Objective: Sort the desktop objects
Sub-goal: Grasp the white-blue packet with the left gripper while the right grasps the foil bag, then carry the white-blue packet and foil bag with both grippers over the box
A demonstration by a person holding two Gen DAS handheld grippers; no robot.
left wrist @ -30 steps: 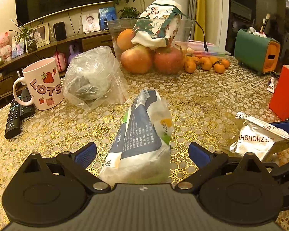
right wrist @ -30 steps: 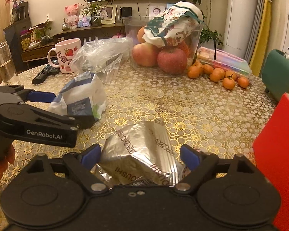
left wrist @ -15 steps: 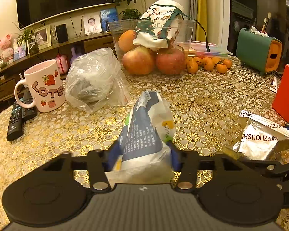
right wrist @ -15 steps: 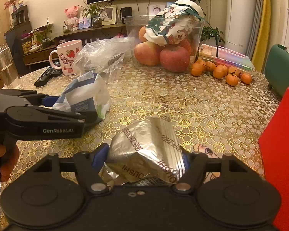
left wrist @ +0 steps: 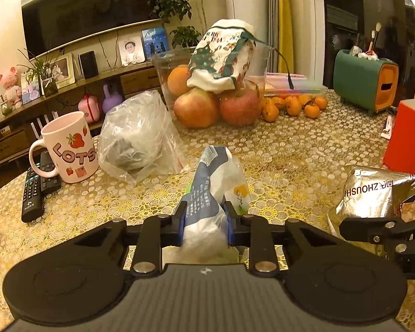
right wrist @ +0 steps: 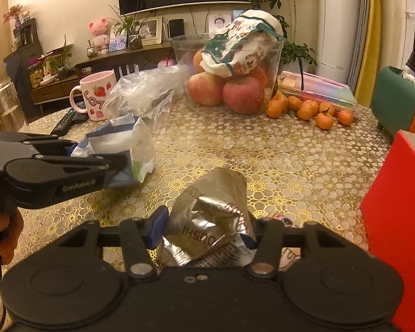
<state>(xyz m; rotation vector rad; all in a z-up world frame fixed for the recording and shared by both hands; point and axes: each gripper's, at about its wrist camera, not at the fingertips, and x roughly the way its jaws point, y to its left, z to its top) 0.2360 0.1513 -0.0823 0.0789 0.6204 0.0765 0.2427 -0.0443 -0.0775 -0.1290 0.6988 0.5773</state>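
Observation:
A white and blue tissue pack [left wrist: 210, 193] stands pinched between the blue pads of my left gripper [left wrist: 204, 221], which is shut on it. The same tissue pack [right wrist: 119, 144] shows at the left of the right wrist view, held in the left gripper [right wrist: 96, 160]. A crumpled silver foil snack bag [right wrist: 210, 218] sits between the pads of my right gripper [right wrist: 204, 229]; its jaws are closing and squeeze the bag's sides. In the left wrist view the foil bag [left wrist: 373, 193] lies at the right on the table.
On the gold lace tablecloth [right wrist: 290, 160] stand a pink mug [left wrist: 69, 149], a clear plastic bag [left wrist: 135, 135], a glass bowl of apples [left wrist: 213, 94], loose tangerines [right wrist: 312, 110], remotes [left wrist: 33, 191], a red box [right wrist: 398, 215] and a green holder [left wrist: 365, 83].
Both grippers have closed from wide open: the left onto the tissue pack, the right onto the foil bag, which has crumpled. Neither hand has shifted much.

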